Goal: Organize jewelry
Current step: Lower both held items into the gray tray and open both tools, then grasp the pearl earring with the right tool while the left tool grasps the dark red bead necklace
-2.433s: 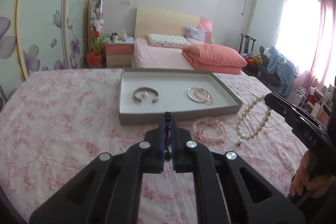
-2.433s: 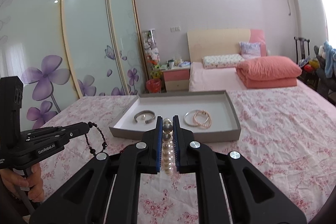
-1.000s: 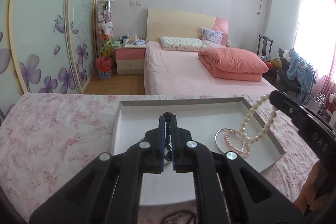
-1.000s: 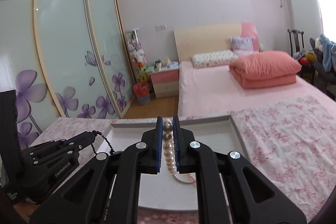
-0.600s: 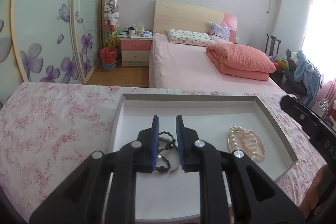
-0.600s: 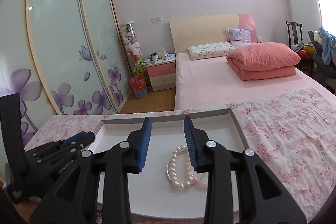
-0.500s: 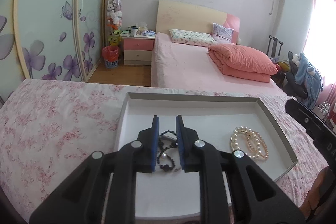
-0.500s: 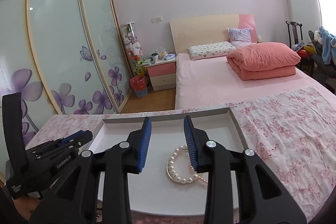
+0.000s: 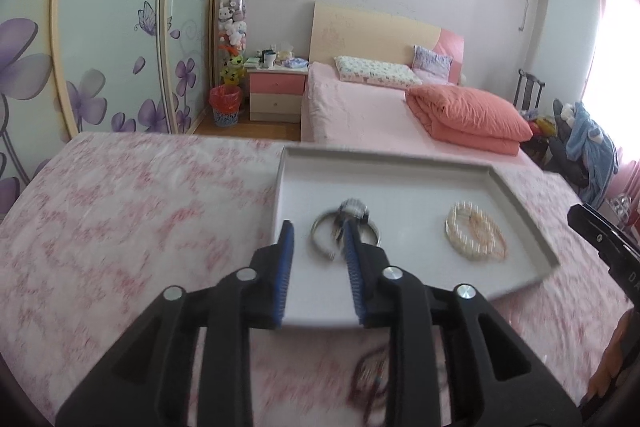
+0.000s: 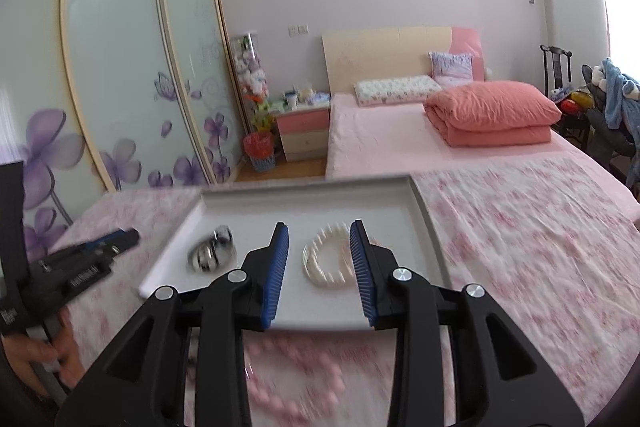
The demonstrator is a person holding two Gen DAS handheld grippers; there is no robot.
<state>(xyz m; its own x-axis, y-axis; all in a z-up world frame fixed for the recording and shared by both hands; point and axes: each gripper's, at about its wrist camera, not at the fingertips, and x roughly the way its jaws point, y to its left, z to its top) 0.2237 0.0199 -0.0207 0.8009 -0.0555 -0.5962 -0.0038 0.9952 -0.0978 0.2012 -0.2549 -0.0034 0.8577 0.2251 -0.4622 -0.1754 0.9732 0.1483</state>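
A grey tray [image 9: 520, 269] lies on the floral bedspread; it also shows in the right wrist view [image 10: 424, 215]. In it, on the left, lie a silver bangle [image 9: 320, 229] and the dark bead bracelet [image 9: 354, 207], blurred. On the right lies the pearl necklace [image 9: 466, 235] over a pink bracelet [image 9: 494, 241]; the pearls also show in the right wrist view [image 10: 320, 267]. My left gripper [image 9: 318, 235] is open and empty above the tray's near edge. My right gripper [image 10: 318, 239] is open and empty above the pearls. A pink bead bracelet [image 10: 308, 375] lies on the bedspread in front of the tray.
A dark beaded piece [image 9: 372, 379] lies on the bedspread before the tray, blurred. The other gripper shows at the right edge [image 9: 608, 247] and at the left [image 10: 80, 263]. Beyond are a bed [image 9: 360, 107], a nightstand [image 9: 276, 95] and wardrobe doors [image 10: 120, 67].
Both grippers dropped their jewelry into the tray, opened wider and pulled back toward me. The view is motion-blurred now.
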